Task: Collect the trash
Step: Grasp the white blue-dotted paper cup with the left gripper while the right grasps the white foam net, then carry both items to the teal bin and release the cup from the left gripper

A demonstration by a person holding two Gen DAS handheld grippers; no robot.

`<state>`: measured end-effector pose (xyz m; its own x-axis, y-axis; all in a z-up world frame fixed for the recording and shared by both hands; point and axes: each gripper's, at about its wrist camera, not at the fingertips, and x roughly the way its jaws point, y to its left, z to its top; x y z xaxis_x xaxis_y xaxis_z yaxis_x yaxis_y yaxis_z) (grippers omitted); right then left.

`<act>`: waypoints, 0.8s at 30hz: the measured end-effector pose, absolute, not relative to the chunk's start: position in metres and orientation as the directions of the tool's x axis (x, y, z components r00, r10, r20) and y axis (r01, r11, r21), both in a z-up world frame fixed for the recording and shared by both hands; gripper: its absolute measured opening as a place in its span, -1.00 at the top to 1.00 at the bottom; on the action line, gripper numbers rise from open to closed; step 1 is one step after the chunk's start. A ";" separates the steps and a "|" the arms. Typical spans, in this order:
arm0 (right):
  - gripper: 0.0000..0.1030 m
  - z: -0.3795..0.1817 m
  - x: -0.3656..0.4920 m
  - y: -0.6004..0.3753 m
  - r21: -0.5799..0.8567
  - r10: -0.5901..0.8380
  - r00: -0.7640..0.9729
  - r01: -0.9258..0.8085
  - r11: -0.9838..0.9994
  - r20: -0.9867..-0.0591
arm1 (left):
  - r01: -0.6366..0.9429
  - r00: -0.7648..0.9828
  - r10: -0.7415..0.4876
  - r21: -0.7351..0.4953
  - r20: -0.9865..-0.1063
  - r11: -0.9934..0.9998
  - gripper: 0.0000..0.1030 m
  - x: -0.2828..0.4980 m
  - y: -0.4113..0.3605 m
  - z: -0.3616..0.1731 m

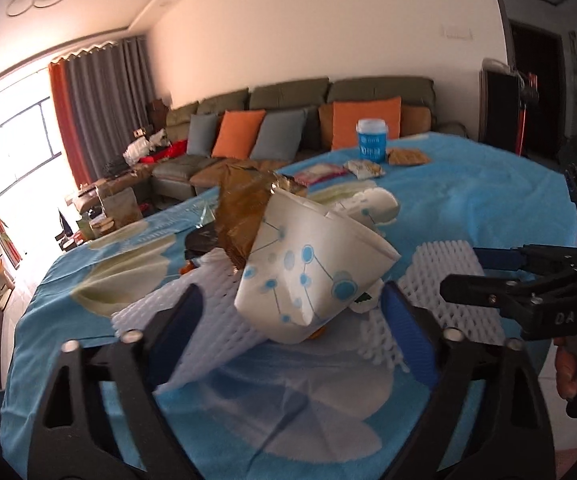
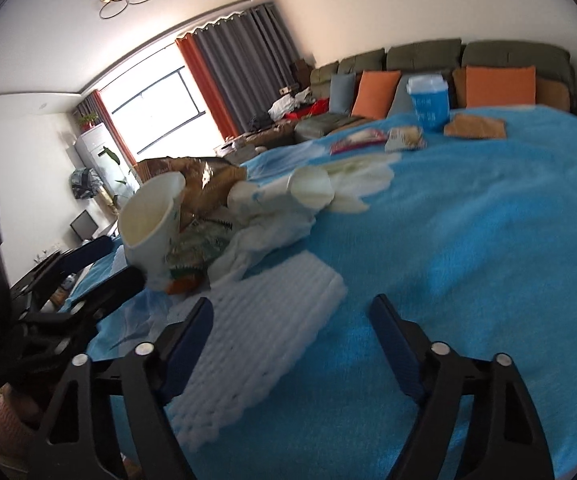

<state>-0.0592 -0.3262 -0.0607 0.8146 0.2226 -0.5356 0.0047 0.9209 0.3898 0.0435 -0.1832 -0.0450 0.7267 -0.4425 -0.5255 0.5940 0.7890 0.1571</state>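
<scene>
While the left gripper point(image 1: 292, 320) stands with jaws spread and nothing clamped, a crumpled paper cup point(image 1: 312, 264) lies just ahead between its fingers, atop a pile of wrappers and white foam netting point(image 1: 208, 320) on the blue tablecloth point(image 1: 488, 208). Closing squarely across the cup's soft wall, without snagging the netting, looks the best way to lift it. The right gripper point(image 2: 292, 344) is also released, hovering over a foam sheet point(image 2: 264, 320). Open cloth lies to the right; the blue cup point(image 2: 428, 102) and flat packets point(image 2: 404, 138) sit well apart near the far edge.
</scene>
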 end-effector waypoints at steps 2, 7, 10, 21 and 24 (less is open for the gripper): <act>-0.34 -0.063 -0.059 -0.326 0.415 0.258 0.807 -0.018 0.910 -0.532 | 0.600 0.716 -0.443 0.151 -0.540 0.786 -0.42 0.051 -0.187 -0.046; 0.36 -0.063 -0.056 -0.327 0.441 0.313 0.793 -0.063 0.895 -0.522 | 0.617 0.666 -0.485 0.054 -0.567 0.785 0.23 0.064 -0.177 -0.046; 0.49 -0.060 -0.055 -0.326 0.440 0.325 0.795 -0.081 0.894 -0.513 | 0.603 0.660 -0.500 -0.003 -0.561 0.798 0.32 0.069 -0.165 -0.046; 0.77 -0.015 -0.063 -0.309 0.424 0.417 0.805 -0.231 0.876 -0.423 | 0.559 0.680 -0.551 -0.144 -0.484 0.817 0.34 0.050 -0.090 -0.027; 0.77 -0.001 -0.062 -0.294 0.410 0.453 0.798 -0.287 0.866 -0.398 | 0.530 0.700 -0.535 -0.158 -0.473 0.833 0.34 0.042 -0.064 -0.024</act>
<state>-0.0623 -0.2944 -0.0012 0.7978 0.4527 -0.3981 -0.2866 0.8658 0.4101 0.0417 -0.0636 -0.0236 0.7002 -0.5351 -0.4727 0.5298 0.8332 -0.1584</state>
